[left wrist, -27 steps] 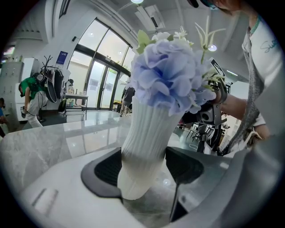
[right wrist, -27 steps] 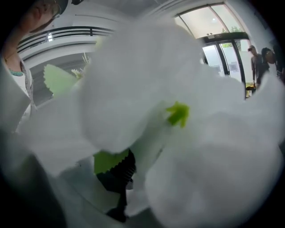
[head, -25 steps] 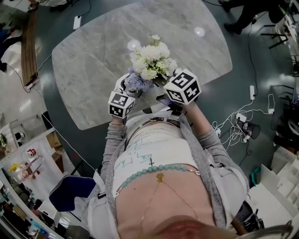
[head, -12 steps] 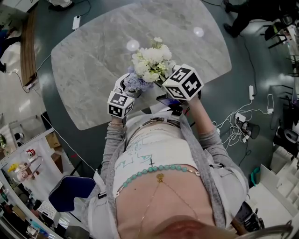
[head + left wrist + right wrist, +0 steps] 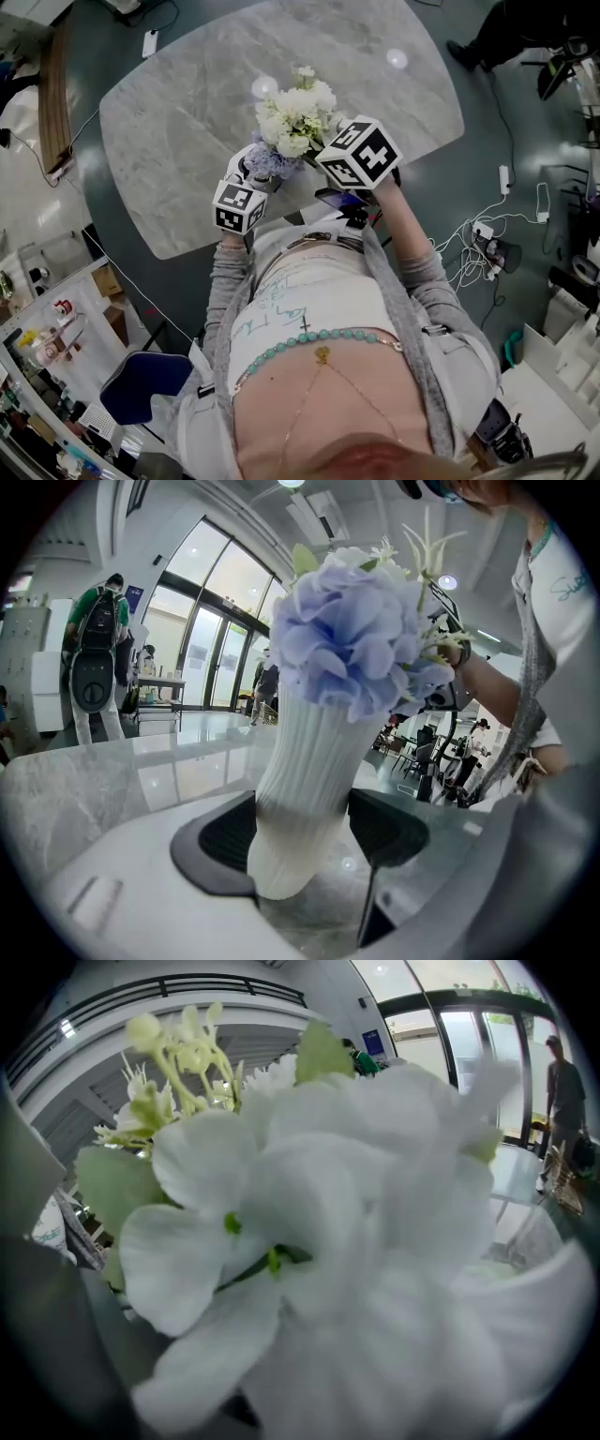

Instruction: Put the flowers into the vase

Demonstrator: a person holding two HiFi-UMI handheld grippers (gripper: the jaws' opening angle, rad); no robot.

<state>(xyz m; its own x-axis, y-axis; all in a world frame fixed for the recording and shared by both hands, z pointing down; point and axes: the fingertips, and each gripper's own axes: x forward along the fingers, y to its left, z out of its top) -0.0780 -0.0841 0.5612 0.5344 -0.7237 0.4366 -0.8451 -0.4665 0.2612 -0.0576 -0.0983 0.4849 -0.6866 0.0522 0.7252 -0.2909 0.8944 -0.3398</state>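
The left gripper [image 5: 251,174] clamps the ribbed vase [image 5: 305,789] low down to steady it on the table [image 5: 178,141], while the right gripper [image 5: 326,142] – jaws just easing apart, petals hiding any grip – brings the white flowers [image 5: 295,112] over its mouth

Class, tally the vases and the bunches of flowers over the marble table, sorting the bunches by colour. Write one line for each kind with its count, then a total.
White ribbed vase: 1
Bunch of white flowers: 1
Bunch of lilac-blue flowers: 1
Total: 3
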